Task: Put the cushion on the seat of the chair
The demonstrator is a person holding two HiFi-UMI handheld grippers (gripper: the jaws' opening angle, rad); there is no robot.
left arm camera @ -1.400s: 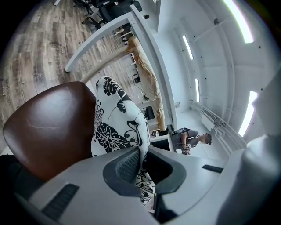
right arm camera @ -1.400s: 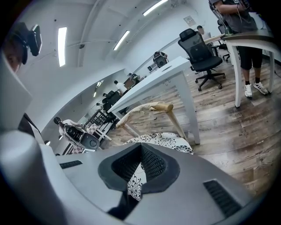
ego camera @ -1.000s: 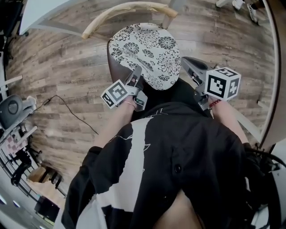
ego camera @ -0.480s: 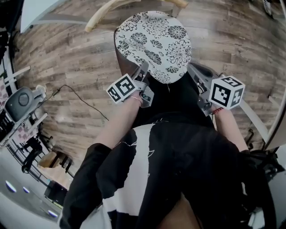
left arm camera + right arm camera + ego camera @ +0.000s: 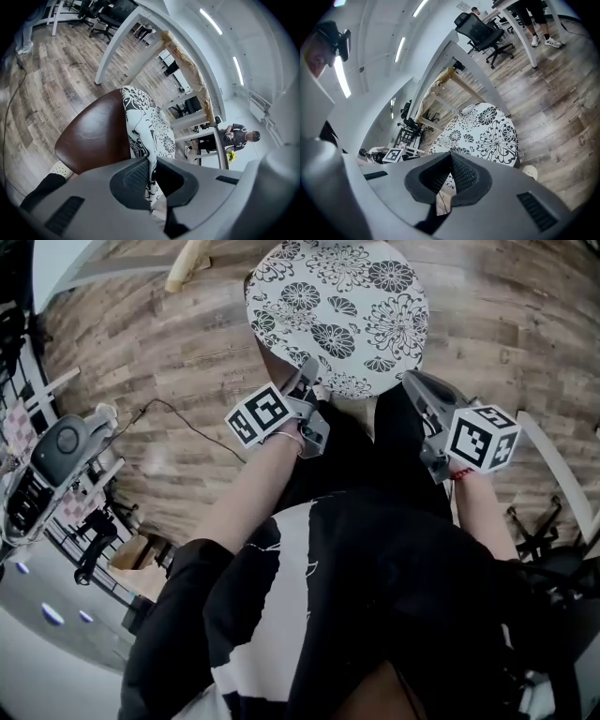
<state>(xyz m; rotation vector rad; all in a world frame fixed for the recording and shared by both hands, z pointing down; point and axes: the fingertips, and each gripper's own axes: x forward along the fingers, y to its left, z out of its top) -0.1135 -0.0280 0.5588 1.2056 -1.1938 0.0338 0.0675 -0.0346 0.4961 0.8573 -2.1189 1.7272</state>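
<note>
Clamping the cushion's (image 5: 337, 306) near edge, left gripper (image 5: 151, 165) and right gripper (image 5: 451, 165) should lower it flat; centre on seat (image 5: 93, 136).

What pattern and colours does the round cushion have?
The round fabric cushion is white with black flower prints; the head view shows it best.

readable text: none in any view; no words, brands or numbers can be made out.
left marker cube (image 5: 260, 415): a black-and-white square code, no letters or digits; it sits at about 10 o'clock from the middle of the head view. One face also shows at 9 o'clock in the right gripper view.
right marker cube (image 5: 483, 438): square codes of the same kind on its visible faces, at 3 o'clock in the head view.
cushion (image 5: 337, 306): black flower print at 12 o'clock, no lettering.
</note>
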